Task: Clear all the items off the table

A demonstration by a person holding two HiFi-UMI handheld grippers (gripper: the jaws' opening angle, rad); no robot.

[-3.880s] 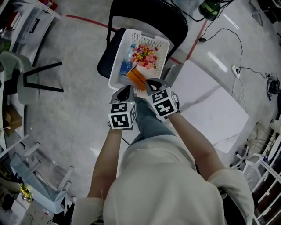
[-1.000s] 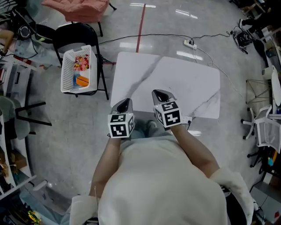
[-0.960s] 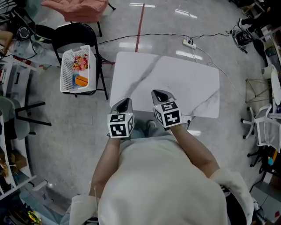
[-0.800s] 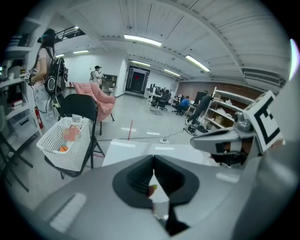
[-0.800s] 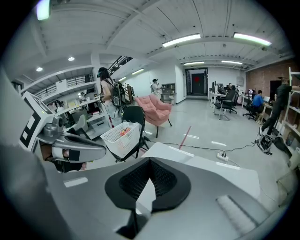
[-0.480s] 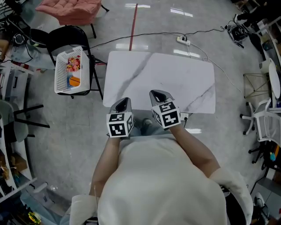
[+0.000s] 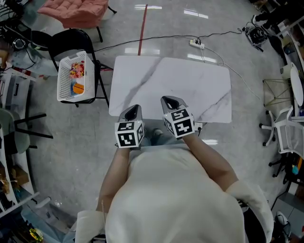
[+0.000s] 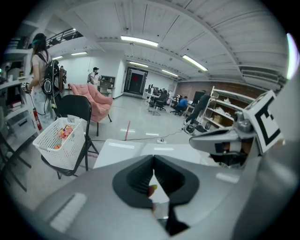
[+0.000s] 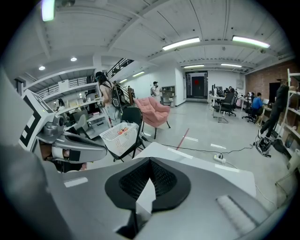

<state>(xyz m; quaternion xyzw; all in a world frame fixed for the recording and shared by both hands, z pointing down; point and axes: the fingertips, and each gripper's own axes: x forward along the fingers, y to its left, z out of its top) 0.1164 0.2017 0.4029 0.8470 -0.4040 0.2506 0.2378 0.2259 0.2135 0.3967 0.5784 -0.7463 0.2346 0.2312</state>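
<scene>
The white marble table [image 7: 171, 85] shows a bare top; I see it also in the left gripper view [image 8: 123, 151] and the right gripper view [image 9: 199, 168]. A white basket [image 7: 75, 78] with colourful items and an orange one stands on a black chair to the table's left. My left gripper [image 7: 135, 109] and right gripper [image 7: 168, 100] hover side by side over the table's near edge. In its own view the left gripper [image 8: 153, 160] has its jaws together, holding nothing. The right gripper [image 9: 150, 162] is likewise shut and holds nothing.
The black folding chair [image 7: 76, 40] carries the basket [image 8: 58, 140]. A pink armchair [image 7: 76, 10] stands beyond it. A cable and power strip [image 7: 196, 43] lie on the floor behind the table. A white office chair [image 7: 285, 137] is at the right, shelving at the left.
Earlier both grippers hung over the basket on the chair; now they are at the table's near edge. Over the last second the table drifted slightly up and left in view. Both jaws stayed shut.
</scene>
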